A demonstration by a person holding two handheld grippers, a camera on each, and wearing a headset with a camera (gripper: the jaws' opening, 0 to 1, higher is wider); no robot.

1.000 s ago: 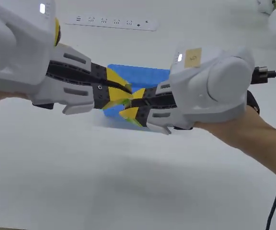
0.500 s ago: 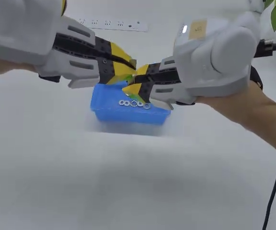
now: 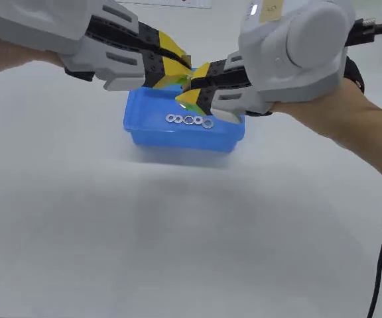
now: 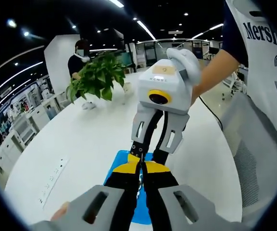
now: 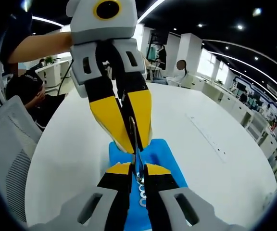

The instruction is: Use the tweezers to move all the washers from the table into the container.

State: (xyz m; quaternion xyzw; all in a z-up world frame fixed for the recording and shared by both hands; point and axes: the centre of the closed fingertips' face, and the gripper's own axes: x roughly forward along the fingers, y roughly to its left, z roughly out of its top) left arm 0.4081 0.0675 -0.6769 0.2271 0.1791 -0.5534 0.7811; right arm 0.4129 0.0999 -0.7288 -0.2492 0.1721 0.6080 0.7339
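A few small silver washers [image 3: 189, 120], plain flat rings, are lying in a short row inside the blue container [image 3: 144, 134] on the white table [image 3: 178, 238]. Just above them, thin metal tweezers [image 5: 134, 139] are bridging two claws meeting tip to tip. The right gripper [image 3: 191, 86] is pinching one end, its jaws all but closed, and the left gripper [image 3: 182, 69] is clamping the other.

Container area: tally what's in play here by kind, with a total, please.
washers: 5, in a row inside the container
blue container: 1
tweezers: 1, held between the two grippers' tips
grippers: 2, left gripper and right gripper
Total: 9
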